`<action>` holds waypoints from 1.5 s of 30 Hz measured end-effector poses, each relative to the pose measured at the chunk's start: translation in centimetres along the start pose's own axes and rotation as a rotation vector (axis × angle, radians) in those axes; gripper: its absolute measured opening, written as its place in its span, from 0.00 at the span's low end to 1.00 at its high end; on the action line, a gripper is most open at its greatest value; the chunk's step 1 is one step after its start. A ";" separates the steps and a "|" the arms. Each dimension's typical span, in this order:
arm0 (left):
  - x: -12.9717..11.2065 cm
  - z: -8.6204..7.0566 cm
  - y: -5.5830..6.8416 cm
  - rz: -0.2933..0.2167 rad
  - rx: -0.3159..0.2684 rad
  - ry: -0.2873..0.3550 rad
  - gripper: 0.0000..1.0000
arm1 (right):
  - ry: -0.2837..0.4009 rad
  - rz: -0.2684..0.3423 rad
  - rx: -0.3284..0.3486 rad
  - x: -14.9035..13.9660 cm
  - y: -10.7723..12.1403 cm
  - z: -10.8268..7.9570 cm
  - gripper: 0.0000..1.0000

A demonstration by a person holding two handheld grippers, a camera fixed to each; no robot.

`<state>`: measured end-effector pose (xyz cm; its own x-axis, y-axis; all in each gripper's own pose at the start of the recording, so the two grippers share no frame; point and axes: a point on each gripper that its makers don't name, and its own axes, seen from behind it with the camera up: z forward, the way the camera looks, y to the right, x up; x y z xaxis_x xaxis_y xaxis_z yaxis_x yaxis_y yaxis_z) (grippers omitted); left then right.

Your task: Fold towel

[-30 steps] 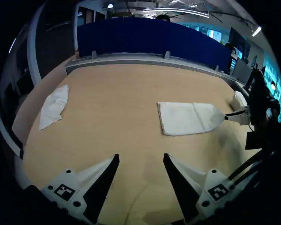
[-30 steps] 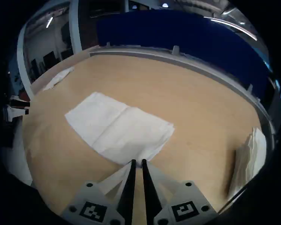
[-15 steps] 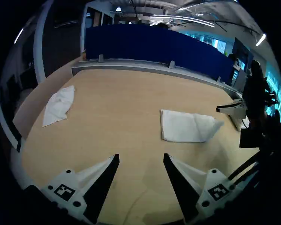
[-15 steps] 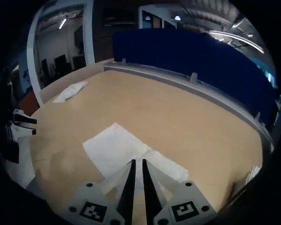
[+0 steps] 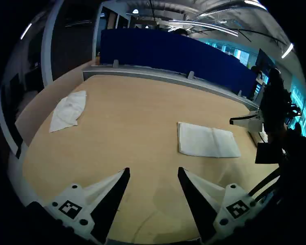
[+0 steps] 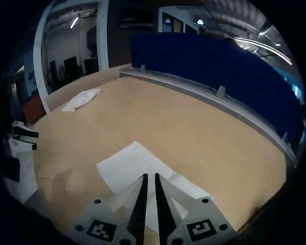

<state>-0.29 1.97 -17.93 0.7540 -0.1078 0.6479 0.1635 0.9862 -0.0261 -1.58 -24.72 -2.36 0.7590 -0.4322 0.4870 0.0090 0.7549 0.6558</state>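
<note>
Left gripper view: patterned square markers point(image 5: 69, 208) on tongs point(image 5: 153, 170)

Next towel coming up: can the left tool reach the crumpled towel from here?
Probably yes: the left tool is open and holds nothing, and only table lies between it and the crumpled towel.

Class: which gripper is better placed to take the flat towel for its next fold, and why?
Probably the right. The right gripper hangs over one end of the flat towel. The left gripper sits well back, jaws open, with bare table between.
</note>
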 end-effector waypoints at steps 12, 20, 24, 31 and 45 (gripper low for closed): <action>0.1 0.1 0.6 0.016 -0.014 -0.001 0.87 | -0.018 -0.007 -0.066 -2.1 2.7 -1.5 0.75; 0.0 0.5 1.2 0.027 -0.019 -0.005 0.87 | -0.033 0.009 -0.070 -4.0 3.6 -2.0 0.75; -0.1 0.6 1.4 0.029 -0.018 -0.007 0.87 | -0.070 0.014 -0.075 -6.8 4.1 -2.3 0.75; -0.5 0.6 1.8 0.038 -0.019 -0.020 0.87 | -0.158 0.034 -0.082 -12.3 4.9 -3.0 0.75; -0.4 1.3 2.6 0.048 -0.029 -0.024 0.87 | -0.264 0.045 -0.054 -18.2 4.8 -3.6 0.61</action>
<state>-0.95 4.77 -17.29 0.7462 -0.0574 0.6632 0.1461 0.9861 -0.0790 -12.94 -11.48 -10.20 0.5637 -0.5058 0.6530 0.0193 0.7984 0.6018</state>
